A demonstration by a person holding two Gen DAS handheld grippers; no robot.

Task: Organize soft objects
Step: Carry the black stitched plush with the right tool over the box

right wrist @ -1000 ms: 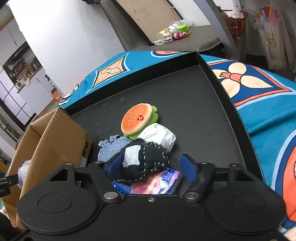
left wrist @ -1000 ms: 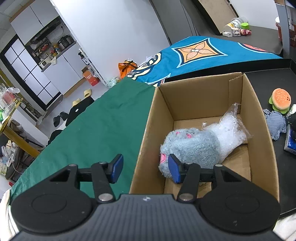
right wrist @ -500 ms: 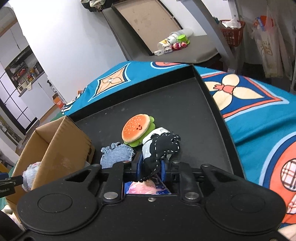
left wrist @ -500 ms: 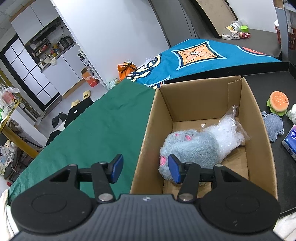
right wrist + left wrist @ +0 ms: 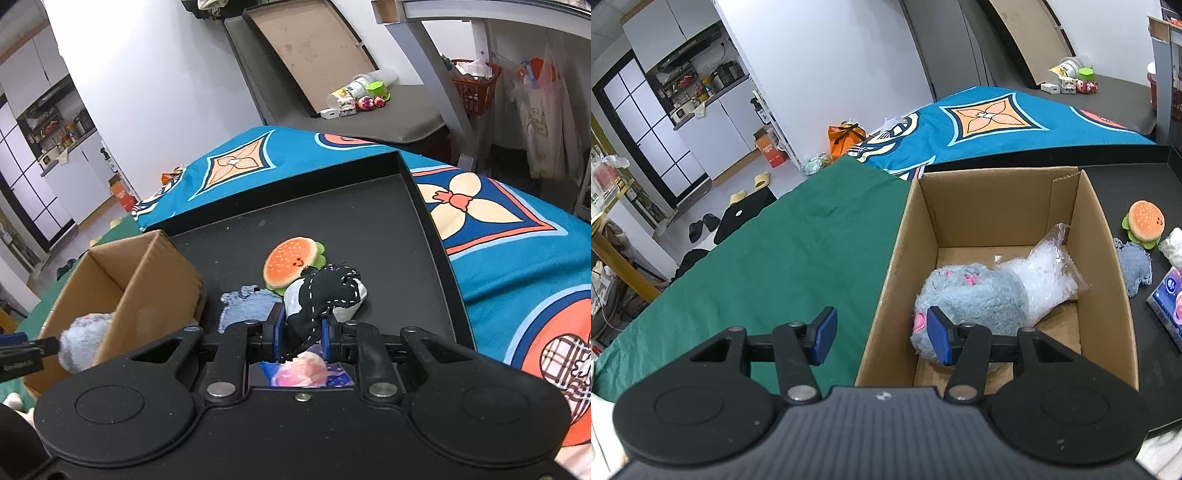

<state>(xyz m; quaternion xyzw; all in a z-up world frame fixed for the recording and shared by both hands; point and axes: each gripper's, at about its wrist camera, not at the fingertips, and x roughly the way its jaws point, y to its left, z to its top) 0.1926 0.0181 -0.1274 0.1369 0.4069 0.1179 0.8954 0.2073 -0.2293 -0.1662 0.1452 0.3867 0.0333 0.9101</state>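
My right gripper (image 5: 301, 338) is pinched on a black stitched cloth (image 5: 328, 291), its blue pads pressed together on the fabric, which bunches up above the fingers, clear of the black tray (image 5: 369, 229). Only the right wrist view shows this grip; in the left wrist view neither the cloth nor that gripper appears. Under the cloth, the right view shows a pink-and-blue packet (image 5: 303, 373) right below the fingers, a white bundle (image 5: 349, 312) behind the cloth, a burger plush (image 5: 291, 260) and a blue knitted piece (image 5: 247, 306) lying on the tray just beside each other. My left gripper (image 5: 881, 339) is spread with nothing between its pads, straddling the near-left wall of the cardboard box (image 5: 1108, 258). The left view looks down into that box, where a grey fluffy plush (image 5: 975, 291) lies against a crumpled clear plastic bag (image 5: 1049, 269); from the right view only a tuft of the plush shows past the box wall. The left view alone shows the green cloth (image 5: 775, 273) covering the surface beside the box.
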